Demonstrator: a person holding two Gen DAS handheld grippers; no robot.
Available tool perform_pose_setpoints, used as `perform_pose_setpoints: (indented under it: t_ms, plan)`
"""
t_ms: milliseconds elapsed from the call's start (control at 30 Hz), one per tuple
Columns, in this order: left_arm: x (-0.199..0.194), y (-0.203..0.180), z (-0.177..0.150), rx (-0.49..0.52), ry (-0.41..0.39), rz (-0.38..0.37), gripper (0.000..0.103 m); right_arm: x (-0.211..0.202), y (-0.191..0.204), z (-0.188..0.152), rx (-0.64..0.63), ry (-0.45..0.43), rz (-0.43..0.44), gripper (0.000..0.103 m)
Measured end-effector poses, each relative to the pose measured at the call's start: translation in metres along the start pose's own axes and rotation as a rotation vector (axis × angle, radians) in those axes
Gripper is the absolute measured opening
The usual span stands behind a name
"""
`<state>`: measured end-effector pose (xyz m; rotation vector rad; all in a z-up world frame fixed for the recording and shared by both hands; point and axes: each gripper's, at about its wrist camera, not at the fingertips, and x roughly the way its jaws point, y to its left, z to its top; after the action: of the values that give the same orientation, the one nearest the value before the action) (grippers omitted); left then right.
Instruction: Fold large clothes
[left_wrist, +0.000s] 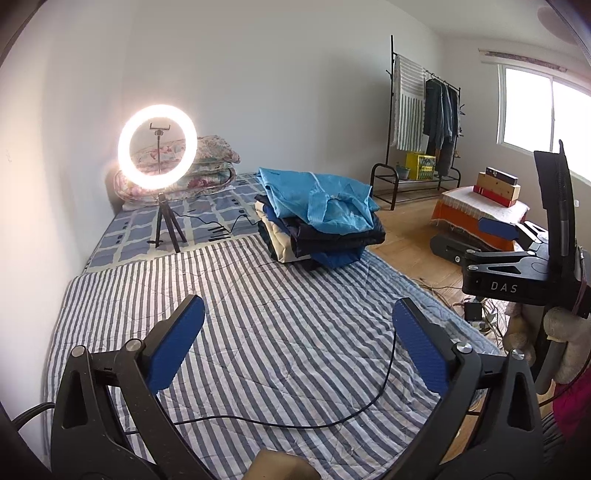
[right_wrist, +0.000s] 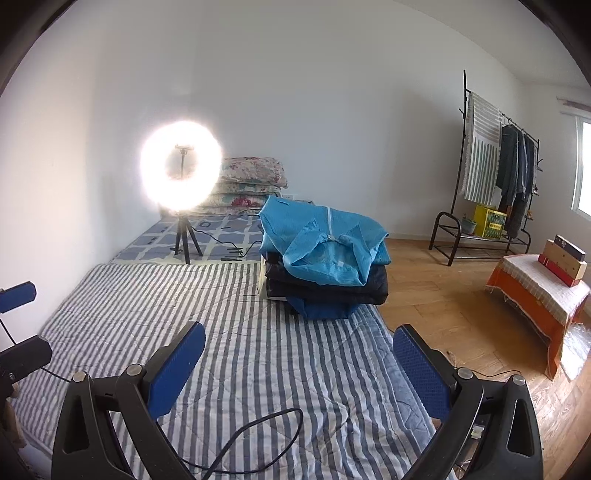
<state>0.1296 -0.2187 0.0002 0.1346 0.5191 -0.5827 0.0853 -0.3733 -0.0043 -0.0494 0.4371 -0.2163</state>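
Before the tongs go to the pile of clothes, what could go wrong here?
1. A black cable lies looped on the striped quilt just ahead of the open right tongs; it might catch in a garment spread there.
2. The light blue garment sits loose and crumpled on the folded stack, so pulling it could drag the stack toward the bed edge.
3. The ring light stands on a thin tripod on the bed; swinging cloth may tip it.
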Motion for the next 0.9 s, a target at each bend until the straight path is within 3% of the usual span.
perform_pose_setpoints:
  t_ms: [333,900]
  plan:
    - [0.019,-0.002,-0.018,-0.006,0.094,0.092,0.103,0.003,0.006,-0.017,-0.020,0.010,-0.029,0.103]
    - [0.016,-0.011,-0.025,0.057,0.093,0.121,0.103,0.005,0.003,-0.023,0.005,0.021,-0.048,0.103]
